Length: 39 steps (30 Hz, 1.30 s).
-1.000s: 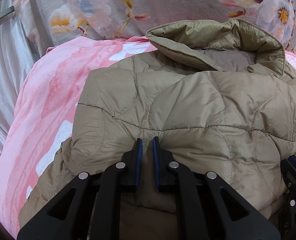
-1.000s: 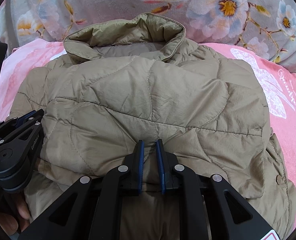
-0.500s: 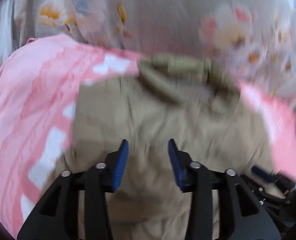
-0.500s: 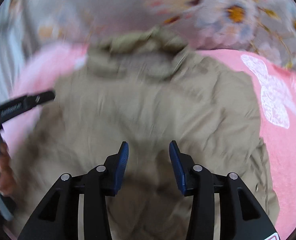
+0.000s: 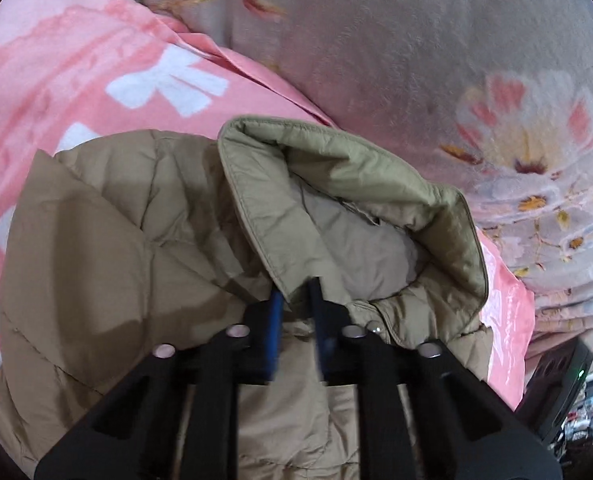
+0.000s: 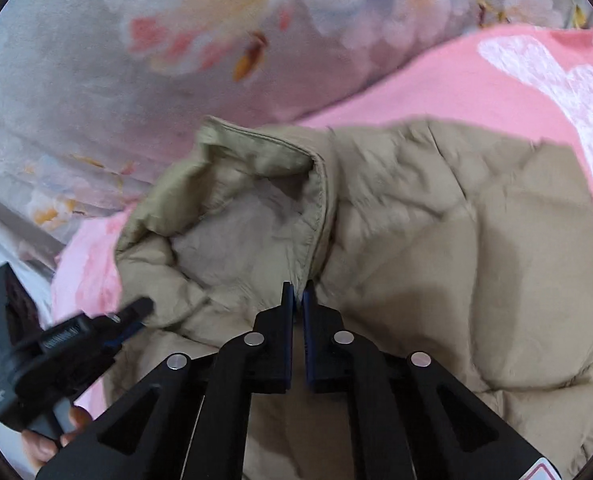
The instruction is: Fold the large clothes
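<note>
A tan quilted jacket [image 5: 108, 248] lies folded on a pink blanket [image 5: 76, 64], its stand-up collar [image 5: 348, 184] toward the floral quilt. My left gripper [image 5: 296, 296] is shut on the collar's left edge. My right gripper [image 6: 298, 292] is shut on the collar's right edge [image 6: 316, 208], with the jacket body [image 6: 476, 260] to its right. The left gripper also shows at the lower left of the right wrist view [image 6: 128, 316], held by a hand.
A grey quilt with flower print [image 5: 436, 60] rises behind the jacket; it also shows in the right wrist view [image 6: 96, 60]. The pink blanket with a white pattern [image 6: 536, 72] extends right. Dark clutter [image 5: 576, 392] sits at the far right edge.
Both grippers let go of the folded jacket edge, opened, moved forward to the collar and shut on its two sides.
</note>
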### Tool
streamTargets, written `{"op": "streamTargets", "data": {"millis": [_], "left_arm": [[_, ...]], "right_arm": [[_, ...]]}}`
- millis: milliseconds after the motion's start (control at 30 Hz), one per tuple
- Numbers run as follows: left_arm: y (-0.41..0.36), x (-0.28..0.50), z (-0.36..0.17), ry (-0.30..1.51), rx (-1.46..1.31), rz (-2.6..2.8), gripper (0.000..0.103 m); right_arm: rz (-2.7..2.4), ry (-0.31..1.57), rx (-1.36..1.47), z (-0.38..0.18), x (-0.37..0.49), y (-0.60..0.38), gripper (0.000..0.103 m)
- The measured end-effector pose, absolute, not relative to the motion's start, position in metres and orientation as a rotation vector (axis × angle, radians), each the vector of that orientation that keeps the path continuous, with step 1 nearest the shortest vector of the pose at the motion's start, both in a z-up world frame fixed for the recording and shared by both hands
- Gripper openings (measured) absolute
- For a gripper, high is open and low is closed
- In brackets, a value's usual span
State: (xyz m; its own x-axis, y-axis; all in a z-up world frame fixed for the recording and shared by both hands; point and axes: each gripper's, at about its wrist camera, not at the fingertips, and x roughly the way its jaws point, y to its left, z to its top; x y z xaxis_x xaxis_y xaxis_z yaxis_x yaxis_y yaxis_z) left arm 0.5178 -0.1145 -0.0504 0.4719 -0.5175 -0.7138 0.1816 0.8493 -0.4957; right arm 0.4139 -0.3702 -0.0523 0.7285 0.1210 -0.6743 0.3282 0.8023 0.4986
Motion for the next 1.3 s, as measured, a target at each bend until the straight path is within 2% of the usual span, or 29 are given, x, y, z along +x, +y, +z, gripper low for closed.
{"op": "streamTargets", "data": {"millis": [100, 233, 533, 833, 1000, 1100, 1233, 1300], "left_arm": [[-0.112, 0.509, -0.04, 0.943, -0.321, -0.446, 0.005], [-0.117, 0.507, -0.056, 0.947, -0.239, -0.413, 0.004], [-0.128, 0.5, -0.094, 0.906, -0.132, -0.377, 0.005], [-0.129, 0.496, -0.096, 0.882, -0.122, -0.375, 0.006], [-0.103, 0.482, -0.074, 0.917, -0.145, -0.454, 0.007], [-0.076, 0.487, -0.037, 0.883, -0.215, -0.468, 0.007], [-0.075, 0.529, 0.021, 0.751, -0.294, -0.38, 0.008], [-0.084, 0.556, 0.029, 0.769, -0.351, -0.372, 0.009]], "right_arm": [[-0.15, 0.704, 0.49, -0.032, 0.407, -0.36, 0.003], [-0.217, 0.775, 0.333, -0.052, 0.418, -0.35, 0.003], [-0.229, 0.822, 0.312, -0.086, 0.422, -0.352, 0.001], [-0.196, 0.838, 0.357, -0.093, 0.414, -0.36, 0.0], [-0.144, 0.875, 0.431, -0.071, 0.367, -0.38, 0.002], [-0.219, 0.795, 0.431, -0.037, 0.35, -0.399, 0.009], [-0.274, 0.681, 0.486, 0.004, 0.388, -0.413, 0.011], [-0.266, 0.654, 0.497, 0.015, 0.42, -0.409, 0.011]]}}
